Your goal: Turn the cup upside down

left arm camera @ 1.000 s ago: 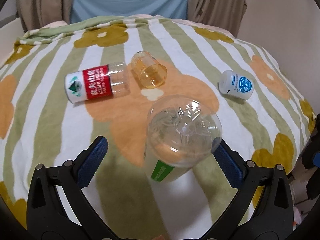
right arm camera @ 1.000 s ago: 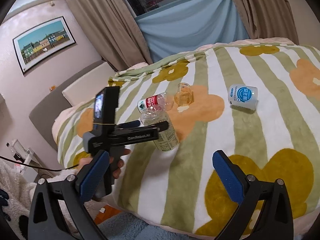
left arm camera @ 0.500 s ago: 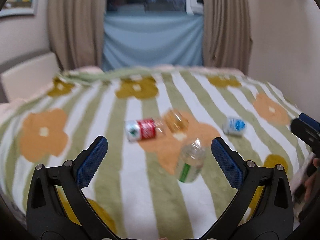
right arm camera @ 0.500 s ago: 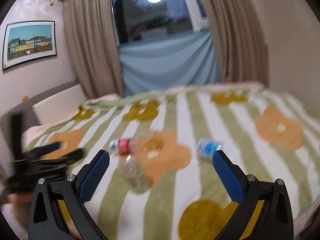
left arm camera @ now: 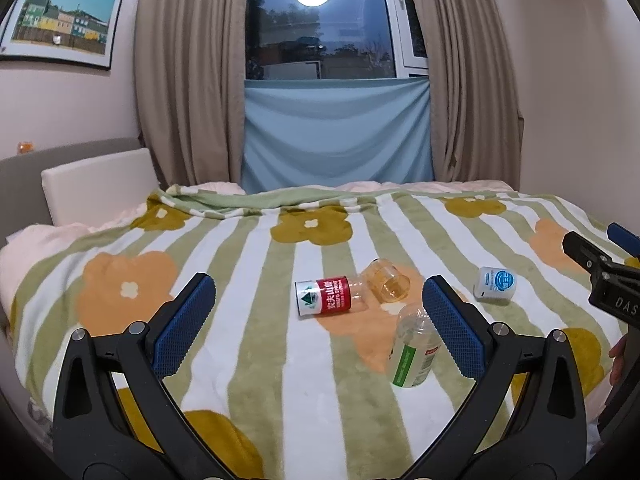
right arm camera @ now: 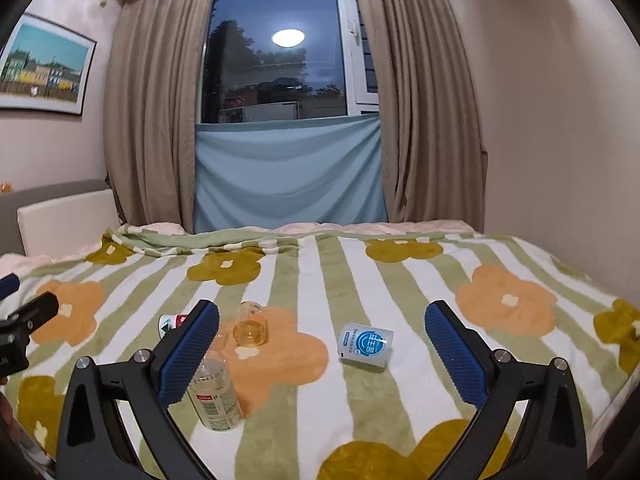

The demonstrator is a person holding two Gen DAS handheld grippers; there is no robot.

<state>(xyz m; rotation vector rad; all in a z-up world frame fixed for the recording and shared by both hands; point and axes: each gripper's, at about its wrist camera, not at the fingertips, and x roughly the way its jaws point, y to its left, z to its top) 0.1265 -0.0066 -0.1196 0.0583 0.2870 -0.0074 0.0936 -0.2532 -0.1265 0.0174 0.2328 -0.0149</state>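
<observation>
An amber see-through cup lies on its side on the flowered blanket, mouth toward me; it also shows in the right wrist view. A clear bottle with a green label stands upside down, a little tilted, just in front of it; it also shows in the right wrist view. My left gripper is open and empty, held back from the objects. My right gripper is open and empty, also well short of them.
A red-labelled bottle lies on its side left of the cup. A small white container with a blue label lies to the right, also in the right wrist view. The bed meets a wall on the right; curtains and a window are behind.
Both grippers have pulled back and tilted up from the bed. The left gripper has come away from the upside-down bottle, which stays standing. The cup has not moved.
</observation>
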